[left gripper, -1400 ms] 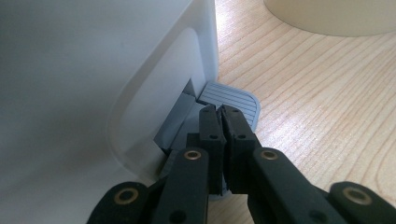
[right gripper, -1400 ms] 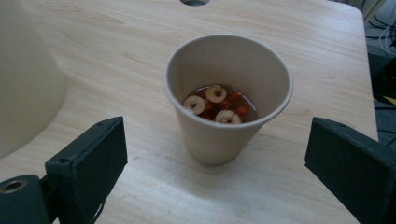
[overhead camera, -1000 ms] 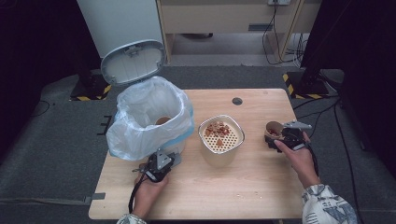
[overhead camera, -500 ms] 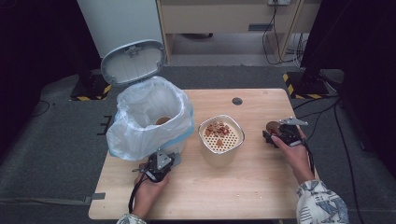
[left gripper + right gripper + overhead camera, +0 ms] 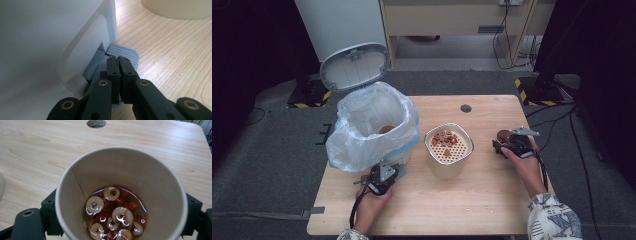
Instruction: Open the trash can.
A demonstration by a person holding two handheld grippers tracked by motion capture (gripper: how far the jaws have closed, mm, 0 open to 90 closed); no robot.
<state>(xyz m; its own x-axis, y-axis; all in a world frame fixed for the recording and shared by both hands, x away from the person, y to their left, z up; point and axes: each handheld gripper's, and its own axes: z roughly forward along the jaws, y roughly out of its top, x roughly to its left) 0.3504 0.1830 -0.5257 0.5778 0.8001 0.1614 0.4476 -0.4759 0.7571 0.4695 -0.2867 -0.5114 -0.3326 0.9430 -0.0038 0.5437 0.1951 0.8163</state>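
A: Where is the paper cup (image 5: 120,195) now?

B: On the table (image 5: 492,210), well to the right of the strainer pot (image 5: 448,150) in the middle. The right gripper (image 5: 507,146) has it between its jaws, one on each side of the cup wall. They have just been closing in, and from the right gripper view they look to be against the paper.

A: And what is in it?

B: Reddish liquid with fruit slices (image 5: 113,216) and berries, low in the cup.

A: So what could go wrong?

B: I'd say two things. Squeeze too hard and the thin wall buckles, pushing liquid up and out. Grip too lightly and the cup slips or tips on the lift.

A: And the left gripper (image 5: 381,178)?

B: Left of the strainer pot, at the foot of the bin (image 5: 372,130). Its jaws are pressed together, tips on the grey pedal (image 5: 123,53), and the lid (image 5: 354,66) stands open. If that pressure slackens, I judge the lid would drop in the way of anything carried over.

A: Anything between cup and bin?

B: The strainer pot itself, already holding some fruit. A low carry could clip its rim. Beyond it lies a small round hole (image 5: 466,108) in the table, harmless.
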